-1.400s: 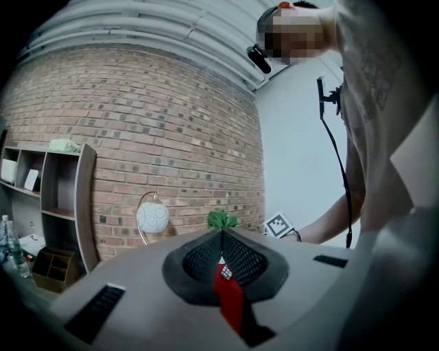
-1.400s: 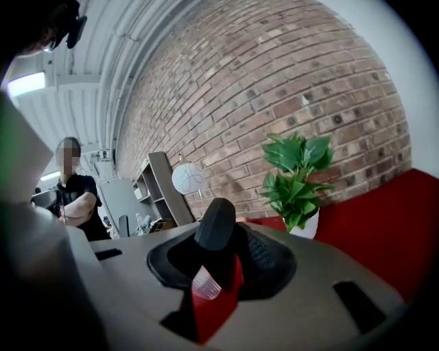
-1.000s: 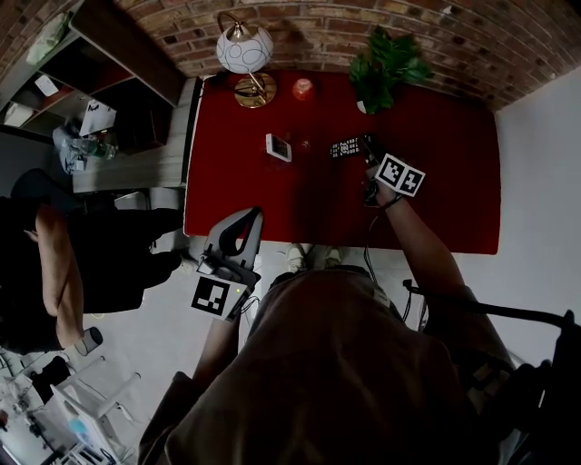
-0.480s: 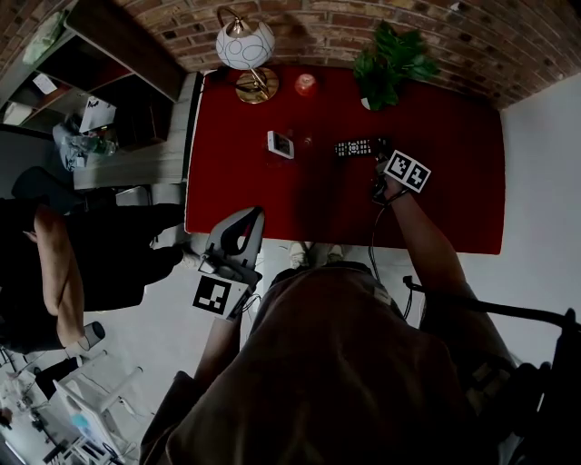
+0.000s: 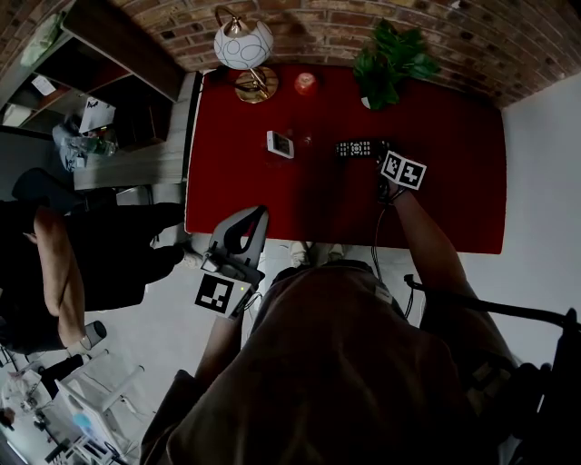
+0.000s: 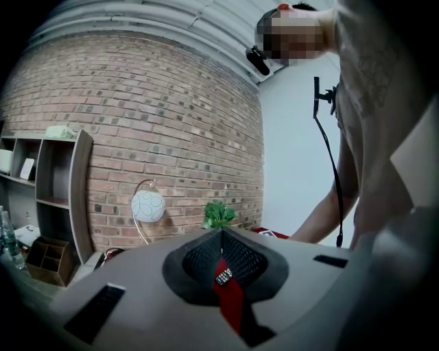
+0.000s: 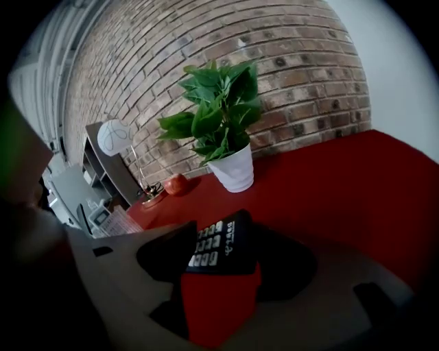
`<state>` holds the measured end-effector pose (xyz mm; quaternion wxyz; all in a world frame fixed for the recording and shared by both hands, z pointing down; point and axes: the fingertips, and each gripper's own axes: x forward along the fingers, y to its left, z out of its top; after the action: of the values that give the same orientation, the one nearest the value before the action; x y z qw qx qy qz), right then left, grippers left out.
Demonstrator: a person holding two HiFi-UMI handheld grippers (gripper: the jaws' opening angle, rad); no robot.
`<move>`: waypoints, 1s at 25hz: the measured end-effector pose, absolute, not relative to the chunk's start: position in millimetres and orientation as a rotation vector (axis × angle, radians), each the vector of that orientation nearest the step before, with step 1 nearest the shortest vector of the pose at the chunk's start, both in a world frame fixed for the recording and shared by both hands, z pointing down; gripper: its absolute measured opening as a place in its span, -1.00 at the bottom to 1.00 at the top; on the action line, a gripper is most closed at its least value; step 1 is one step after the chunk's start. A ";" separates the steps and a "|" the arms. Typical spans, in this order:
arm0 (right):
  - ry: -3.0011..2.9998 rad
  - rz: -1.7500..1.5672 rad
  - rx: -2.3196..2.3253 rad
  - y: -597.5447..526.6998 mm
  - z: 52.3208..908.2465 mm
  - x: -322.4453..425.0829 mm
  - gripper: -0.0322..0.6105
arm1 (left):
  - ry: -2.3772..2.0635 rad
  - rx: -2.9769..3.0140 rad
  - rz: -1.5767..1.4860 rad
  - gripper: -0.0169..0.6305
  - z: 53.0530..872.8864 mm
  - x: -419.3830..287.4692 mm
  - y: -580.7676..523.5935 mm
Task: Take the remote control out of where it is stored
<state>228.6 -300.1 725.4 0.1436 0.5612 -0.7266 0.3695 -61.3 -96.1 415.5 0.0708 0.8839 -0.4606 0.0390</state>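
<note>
While the right claw (image 5: 379, 153) reaches over the red tabletop (image 5: 454, 182), the remote control (image 5: 354, 147) lies flat on that tabletop, out in the open, with its right end at the claw's tips. The right gripper view shows that button-covered end lying between the two jaws. They stand spread wide and have just been opening. Bare red tabletop shows beneath them, and the pads do not press on the remote. The marker cube on this claw sits just behind the jaws, toward the person's forearm.

The left claw (image 5: 252, 218) is held off the near edge of the tabletop, above the floor, well apart from the remote. Its jaws are pressed together at the tips with nothing between them.

Further back on the tabletop, a lamp (image 5: 243, 45) with a round white shade stands at the left corner against the brick wall (image 5: 318, 18). A small red fruit (image 5: 305, 85) sits just beside its base. A leafy plant (image 5: 390, 59) in a white pot stands behind the remote, near the wall. A small white gadget (image 5: 279, 145) rests to the left of the remote, apart from it. A dark shelf unit (image 5: 91, 82) stands left of the tabletop.
</note>
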 end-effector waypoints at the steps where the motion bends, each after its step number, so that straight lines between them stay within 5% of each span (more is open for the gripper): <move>1: -2.076 1.014 1.604 -298.8 726.2 230.9 -0.12 | -1.382 2.658 0.118 -0.92 415.9 -61.0 -96.2; 25: -1.882 0.758 1.428 -272.3 743.7 237.7 -0.07 | -1.325 2.675 0.153 -0.92 421.4 -54.3 -91.5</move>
<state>237.7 -272.3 743.7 0.3240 0.5445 -0.7176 0.2890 -54.3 -91.5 421.4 0.0765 0.8923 -0.4419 0.0512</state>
